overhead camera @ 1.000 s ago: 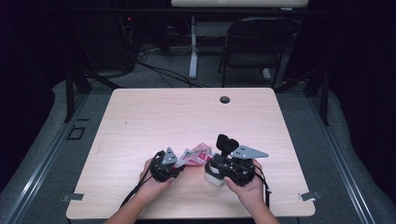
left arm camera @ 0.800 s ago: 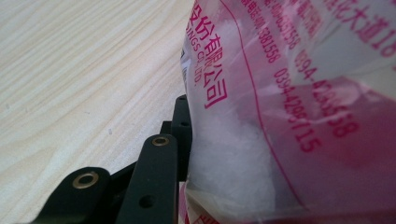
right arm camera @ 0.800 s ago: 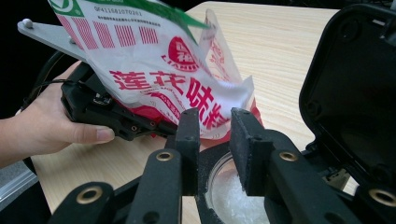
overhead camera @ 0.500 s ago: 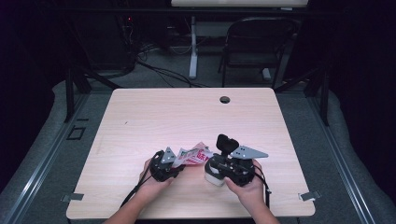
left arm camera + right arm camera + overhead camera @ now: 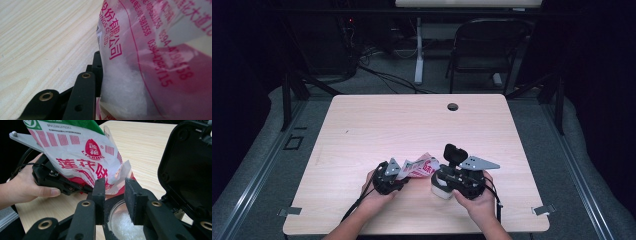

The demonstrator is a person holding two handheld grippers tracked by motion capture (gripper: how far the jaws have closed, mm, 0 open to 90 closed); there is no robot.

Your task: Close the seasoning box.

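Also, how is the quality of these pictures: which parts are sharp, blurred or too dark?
High view: the table is evenly lit and fairly sharp, the room behind it nearly black. Left gripper view: the bag sits very close, its pink print soft at the lower right, while the wood grain is clear. Right gripper view: the bag's print is sharp, and the black lid at the right is dark, with little detail.
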